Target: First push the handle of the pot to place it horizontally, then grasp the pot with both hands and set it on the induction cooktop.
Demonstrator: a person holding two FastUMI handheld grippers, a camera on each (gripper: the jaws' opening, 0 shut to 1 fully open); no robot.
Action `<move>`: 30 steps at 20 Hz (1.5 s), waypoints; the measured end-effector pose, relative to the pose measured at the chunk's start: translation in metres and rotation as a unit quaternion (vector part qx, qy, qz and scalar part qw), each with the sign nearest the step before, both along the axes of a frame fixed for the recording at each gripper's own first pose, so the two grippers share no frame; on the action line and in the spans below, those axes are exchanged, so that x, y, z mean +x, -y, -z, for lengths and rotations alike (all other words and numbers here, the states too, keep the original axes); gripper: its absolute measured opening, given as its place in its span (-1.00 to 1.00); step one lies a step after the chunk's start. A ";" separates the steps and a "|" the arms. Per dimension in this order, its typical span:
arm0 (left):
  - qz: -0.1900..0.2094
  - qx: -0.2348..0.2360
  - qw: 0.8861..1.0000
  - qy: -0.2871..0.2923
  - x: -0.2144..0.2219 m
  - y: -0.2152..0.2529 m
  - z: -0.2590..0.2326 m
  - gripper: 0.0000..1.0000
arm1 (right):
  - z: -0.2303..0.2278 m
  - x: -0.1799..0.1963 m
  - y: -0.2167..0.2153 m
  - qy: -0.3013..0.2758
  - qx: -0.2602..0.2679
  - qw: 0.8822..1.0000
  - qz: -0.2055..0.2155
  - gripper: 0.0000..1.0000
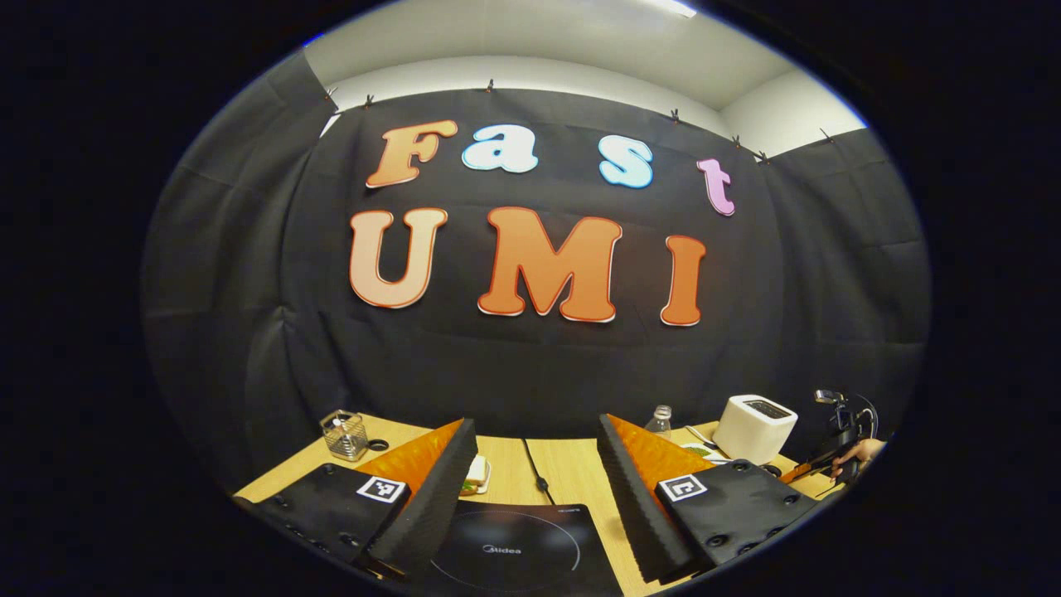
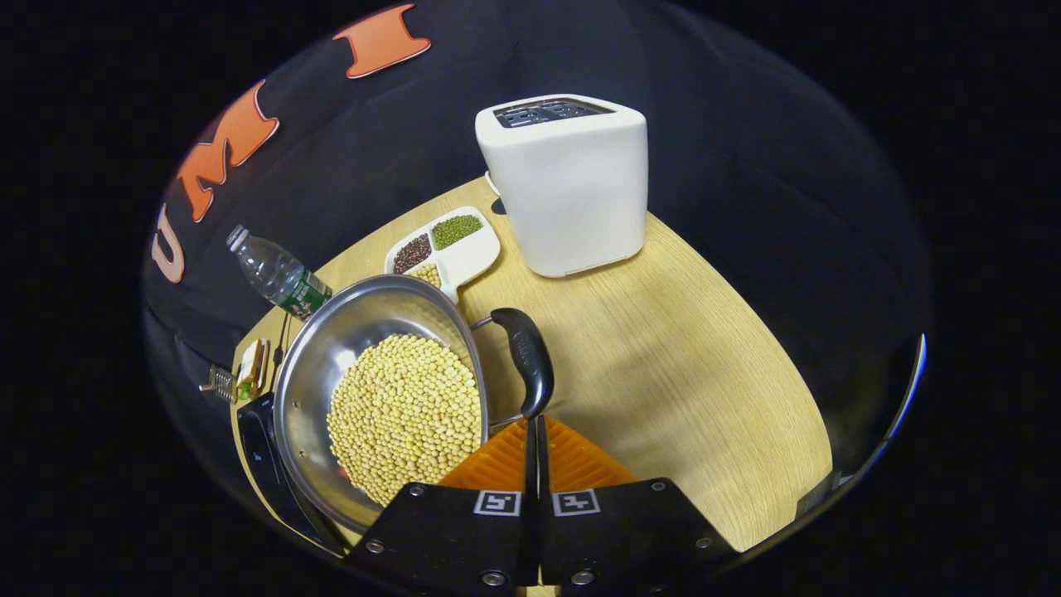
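Note:
A steel pot (image 2: 331, 365) full of yellow soybeans (image 2: 402, 414) sits on the wooden table, its black handle (image 2: 524, 352) curving along its right side. My right gripper (image 2: 535, 419) is shut, fingers pressed together with nothing between them, and their tips touch the near end of the handle. The black induction cooktop (image 1: 506, 547) lies just below my left gripper (image 1: 537, 423), which is open and holds nothing. An edge of the cooktop (image 2: 261, 460) also shows left of the pot. The right gripper (image 1: 837, 439), held by a hand, shows far right in the left gripper view.
A white toaster (image 2: 572, 182) stands behind the pot, with a divided dish of beans (image 2: 448, 249) and a water bottle (image 2: 278, 278) beside it. A wire basket (image 1: 344, 433) sits at the table's back left. The cooktop's cable (image 1: 535, 468) runs toward the wall.

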State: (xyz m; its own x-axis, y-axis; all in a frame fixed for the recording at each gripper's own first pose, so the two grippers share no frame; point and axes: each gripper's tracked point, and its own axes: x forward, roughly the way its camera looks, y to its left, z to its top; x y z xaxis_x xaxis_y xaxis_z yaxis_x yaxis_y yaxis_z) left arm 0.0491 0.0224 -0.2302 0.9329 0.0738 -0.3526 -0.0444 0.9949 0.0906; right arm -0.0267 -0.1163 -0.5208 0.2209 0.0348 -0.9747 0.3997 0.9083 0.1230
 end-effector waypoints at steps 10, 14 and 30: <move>0.049 -0.033 0.988 -0.144 0.002 0.068 0.118 0.87 | -0.060 0.022 -0.018 0.089 0.019 0.995 -0.044 -0.53; 0.063 -0.036 0.977 -0.199 -0.002 0.095 0.166 0.92 | -0.052 0.029 -0.015 0.105 -0.015 0.992 -0.076 0.10; 0.048 -0.016 0.951 -0.305 -0.004 0.136 0.298 0.93 | 0.000 0.036 0.000 0.078 -0.077 0.985 -0.130 0.79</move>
State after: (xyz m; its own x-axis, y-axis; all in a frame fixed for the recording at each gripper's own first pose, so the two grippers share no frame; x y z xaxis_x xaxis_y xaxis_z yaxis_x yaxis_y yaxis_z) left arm 0.0455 -0.1131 -0.5281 0.5566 -0.0205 -0.8305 0.0974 0.9944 0.0407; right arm 0.0097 -0.1158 -0.5212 0.3724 -0.0346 -0.9274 0.1377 0.9903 0.0184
